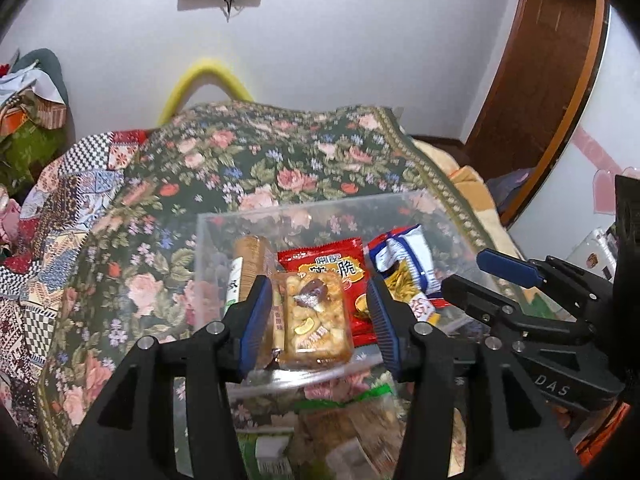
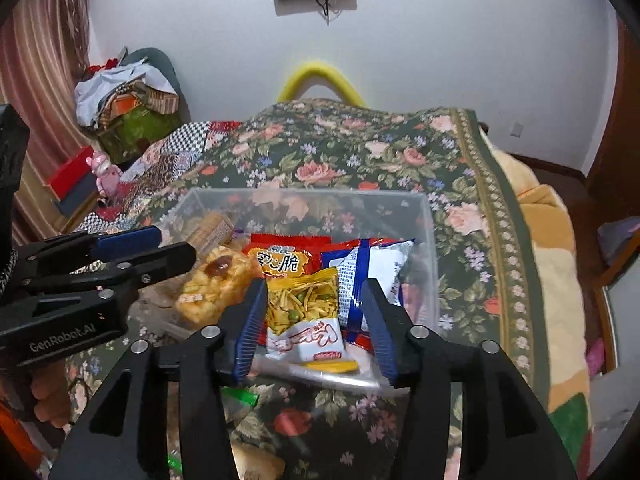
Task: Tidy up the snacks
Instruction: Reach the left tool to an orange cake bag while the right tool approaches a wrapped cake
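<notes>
Left hand-held gripper is hovering released, jaws straddling the nut bar lying long axis fore-aft in the clear bin on the bed. Right hand-held gripper, also released, is framing the yellow snack pack just beyond.

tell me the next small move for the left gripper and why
Probably draw the left gripper back toward the packets lying before the clear box. Its fingers stand open around the nut bar, which seems already inside the box.
</notes>
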Motion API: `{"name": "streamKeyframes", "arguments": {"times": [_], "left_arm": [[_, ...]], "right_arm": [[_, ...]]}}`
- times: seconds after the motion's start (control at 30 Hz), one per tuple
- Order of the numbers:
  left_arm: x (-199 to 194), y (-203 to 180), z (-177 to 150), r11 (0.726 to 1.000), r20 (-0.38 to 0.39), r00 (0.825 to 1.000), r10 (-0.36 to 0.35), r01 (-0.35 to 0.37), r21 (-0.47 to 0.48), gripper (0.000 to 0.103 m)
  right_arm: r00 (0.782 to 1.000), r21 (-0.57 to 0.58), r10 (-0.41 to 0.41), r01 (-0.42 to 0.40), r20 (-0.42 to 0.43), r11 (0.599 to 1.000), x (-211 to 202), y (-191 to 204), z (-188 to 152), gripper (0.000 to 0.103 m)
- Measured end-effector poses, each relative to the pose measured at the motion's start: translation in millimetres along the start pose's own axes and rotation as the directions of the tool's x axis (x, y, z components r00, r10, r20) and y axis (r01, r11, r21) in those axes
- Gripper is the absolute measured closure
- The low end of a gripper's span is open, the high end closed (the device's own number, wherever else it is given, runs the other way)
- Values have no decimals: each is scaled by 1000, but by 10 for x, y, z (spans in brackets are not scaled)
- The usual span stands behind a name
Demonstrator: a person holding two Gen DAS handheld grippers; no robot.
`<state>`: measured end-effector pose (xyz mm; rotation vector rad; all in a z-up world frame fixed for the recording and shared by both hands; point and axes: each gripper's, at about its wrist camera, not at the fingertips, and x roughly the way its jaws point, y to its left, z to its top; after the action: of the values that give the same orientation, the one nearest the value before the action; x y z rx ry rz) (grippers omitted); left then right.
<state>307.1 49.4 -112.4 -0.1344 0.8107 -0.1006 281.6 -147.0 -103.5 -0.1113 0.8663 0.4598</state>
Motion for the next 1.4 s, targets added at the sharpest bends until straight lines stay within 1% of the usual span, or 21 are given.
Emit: {"name": "streamKeyframes", "arguments": {"times": [0.07, 0.13, 0.3, 0.47, 0.53, 0.6, 0.77, 0.87, 0.97, 1.23, 1.4], "left_arm": [[-154, -10, -15, 1000, 21, 1000, 2, -2, 4, 49], [-302, -17, -46, 1000, 38, 999, 5, -5, 9, 47], [-598, -36, -220, 1000, 45, 999, 6, -7, 25, 43], [-787, -50, -503, 999, 19, 1000, 1, -2, 41, 37], [-831, -51, -650, 999, -2, 1000, -2, 2, 49, 37], [-857, -45, -780, 999, -21, 1000, -1, 3, 54, 36], [-843, -16, -1134, 999, -87, 996, -8, 12, 50, 35], [-804, -7, -1340, 999, -130, 991, -13, 19, 43, 35], [-756, -6, -1508, 999, -168, 985, -28, 34, 34, 35], [-664, -31, -1724, 996, -213, 974, -83, 86, 1, 34], [-468, 12, -1795, 997, -253, 965, -73, 72, -14, 33]], "right_arm": [[1000, 0, -3, 3, 18, 1000, -111, 24, 0, 50], [999, -2, -7, 7, 33, 1000, -216, 53, -5, 45], [999, -9, -3, 4, 54, 1000, -492, 122, -143, 37], [999, -11, 7, -7, 38, 1000, -649, 207, -349, 31], [999, -5, 19, -18, 26, 1000, -696, 235, -441, 27], [1000, -8, 20, -19, 9, 1000, -722, 287, -561, 26], [999, -25, 15, -15, -33, 1000, -713, 403, -796, 24], [997, -11, 29, -30, -71, 999, -641, 420, -903, 23], [995, -6, 25, -26, -94, 1000, -605, 436, -1008, 23], [989, 15, 30, -28, -144, 999, -493, 456, -1172, 23], [984, 33, 35, -30, -173, 999, -364, 429, -1189, 23]]}}
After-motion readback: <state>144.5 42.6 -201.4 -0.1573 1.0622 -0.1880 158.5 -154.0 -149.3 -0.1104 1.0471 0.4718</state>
